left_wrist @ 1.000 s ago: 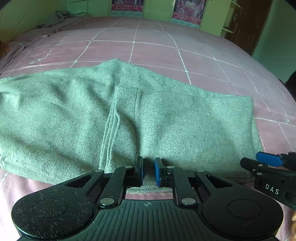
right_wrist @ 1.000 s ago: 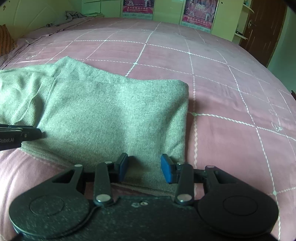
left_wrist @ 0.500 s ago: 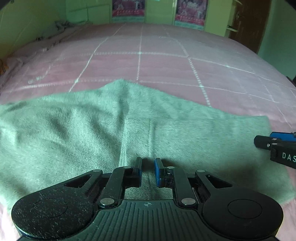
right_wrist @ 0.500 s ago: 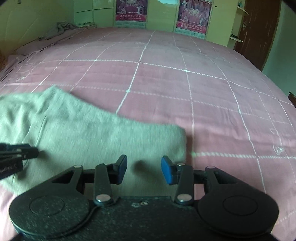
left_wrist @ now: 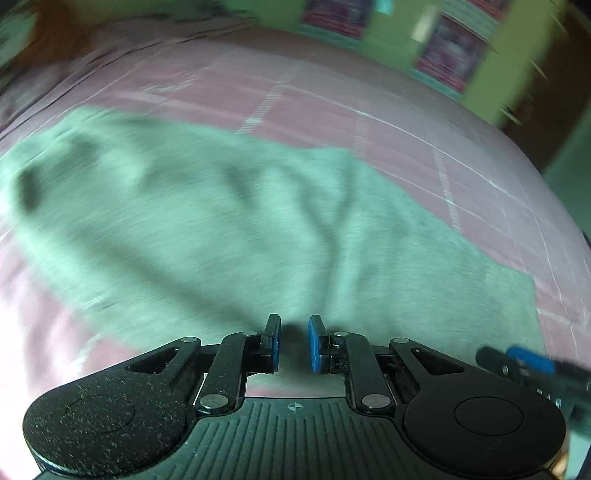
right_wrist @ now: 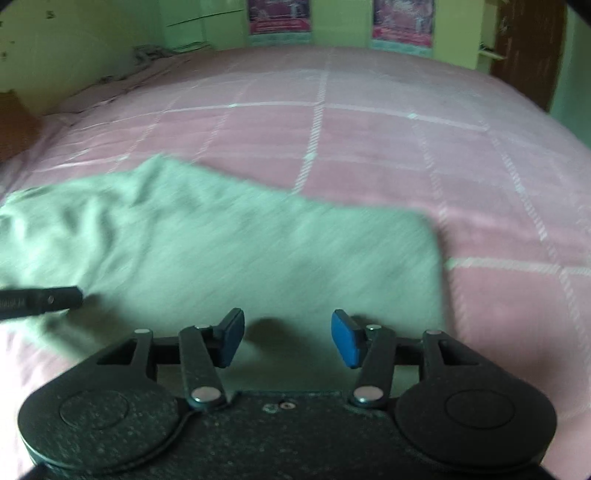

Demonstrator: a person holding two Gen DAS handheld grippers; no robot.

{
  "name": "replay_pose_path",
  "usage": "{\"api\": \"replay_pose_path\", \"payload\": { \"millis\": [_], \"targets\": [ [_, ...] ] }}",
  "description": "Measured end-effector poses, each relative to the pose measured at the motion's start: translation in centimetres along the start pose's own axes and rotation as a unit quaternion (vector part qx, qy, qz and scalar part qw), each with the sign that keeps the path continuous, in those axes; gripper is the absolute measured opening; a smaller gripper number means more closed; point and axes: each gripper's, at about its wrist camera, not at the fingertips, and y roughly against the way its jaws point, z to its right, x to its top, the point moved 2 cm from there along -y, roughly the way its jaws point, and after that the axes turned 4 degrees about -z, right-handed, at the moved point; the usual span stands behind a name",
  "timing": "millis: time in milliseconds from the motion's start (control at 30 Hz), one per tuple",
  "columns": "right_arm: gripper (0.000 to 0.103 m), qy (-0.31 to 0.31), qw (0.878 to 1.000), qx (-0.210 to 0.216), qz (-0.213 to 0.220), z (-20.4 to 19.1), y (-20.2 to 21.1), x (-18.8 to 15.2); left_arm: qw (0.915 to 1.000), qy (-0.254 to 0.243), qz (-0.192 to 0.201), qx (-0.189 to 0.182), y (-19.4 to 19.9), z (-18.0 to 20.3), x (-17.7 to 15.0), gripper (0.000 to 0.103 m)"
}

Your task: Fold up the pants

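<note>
Hovering low over the near hem of the grey-green pants point(left_wrist: 229, 221), the left gripper point(left_wrist: 293, 341) is showing its blue pads point(left_wrist: 316, 343) drawn close, with only a narrow gap between the jaws; a dark shadow is sitting in that gap and the blur is hiding whether any cloth is pinched there, so I cannot tell. Just to its right, the tip of the right gripper point(left_wrist: 524, 363) is poking into the left wrist view at the garment's near edge.

In the right wrist view the right gripper point(right_wrist: 288, 341) is holding its jaws wide apart, nothing between them, poised above the near edge of the pants point(right_wrist: 258, 251), close to the garment's right corner. The left gripper's dark tip point(right_wrist: 44, 301) is entering from the left edge, over the cloth.

Beyond the jaws the pants are lying spread on the bed point(right_wrist: 369, 129), wrinkled and creased toward the left, flatter toward the right where a squared edge is ending on the pink, white-checked bedspread. Both views are smeared by motion.

Farther back, a heap of crumpled fabric point(right_wrist: 147, 55) is resting at the bed's far left corner, and posters point(right_wrist: 279, 14) are hanging on the green wall point(right_wrist: 92, 37), beside a dark door point(right_wrist: 528, 48).
</note>
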Motion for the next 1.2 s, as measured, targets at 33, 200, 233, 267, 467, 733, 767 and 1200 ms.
{"api": "replay_pose_path", "payload": {
  "millis": [33,200,233,267,467,733,767,1200],
  "targets": [
    [0.052,0.001,1.000,0.007,0.003,-0.6,0.3,-0.5,0.9997,0.021,0.005,-0.007,0.7,-1.5,-0.1,0.015],
    [0.053,0.016,1.000,0.014,0.004,-2.8,0.5,-0.9,0.9912,0.127,0.035,0.017,4.4,-8.9,0.7,0.040],
    [0.053,0.009,1.000,0.015,0.002,-2.8,0.4,-0.9,0.9872,0.153,0.040,0.017,4.9,-10.6,0.9,0.056],
    [0.055,0.002,1.000,0.016,0.001,-2.7,0.3,-0.8,0.9820,0.182,0.047,0.021,5.1,-12.2,1.0,0.082],
    [0.056,0.012,1.000,0.003,0.008,-3.4,-0.2,-1.2,0.9484,0.308,0.066,-0.039,3.8,-19.0,1.8,0.085],
    [0.059,0.019,1.000,0.000,0.008,-3.4,-0.4,-1.2,0.9141,0.387,0.053,-0.110,-2.7,-21.2,0.9,0.059],
    [0.059,0.020,1.000,-0.001,0.009,-3.3,-0.4,-1.2,0.9126,0.388,0.058,-0.115,-3.3,-21.2,1.1,0.059],
    [0.057,0.035,0.999,-0.019,0.030,-4.2,0.2,0.8,0.9278,0.340,0.110,-0.107,-5.1,-19.2,4.8,0.018]
  ]
}}
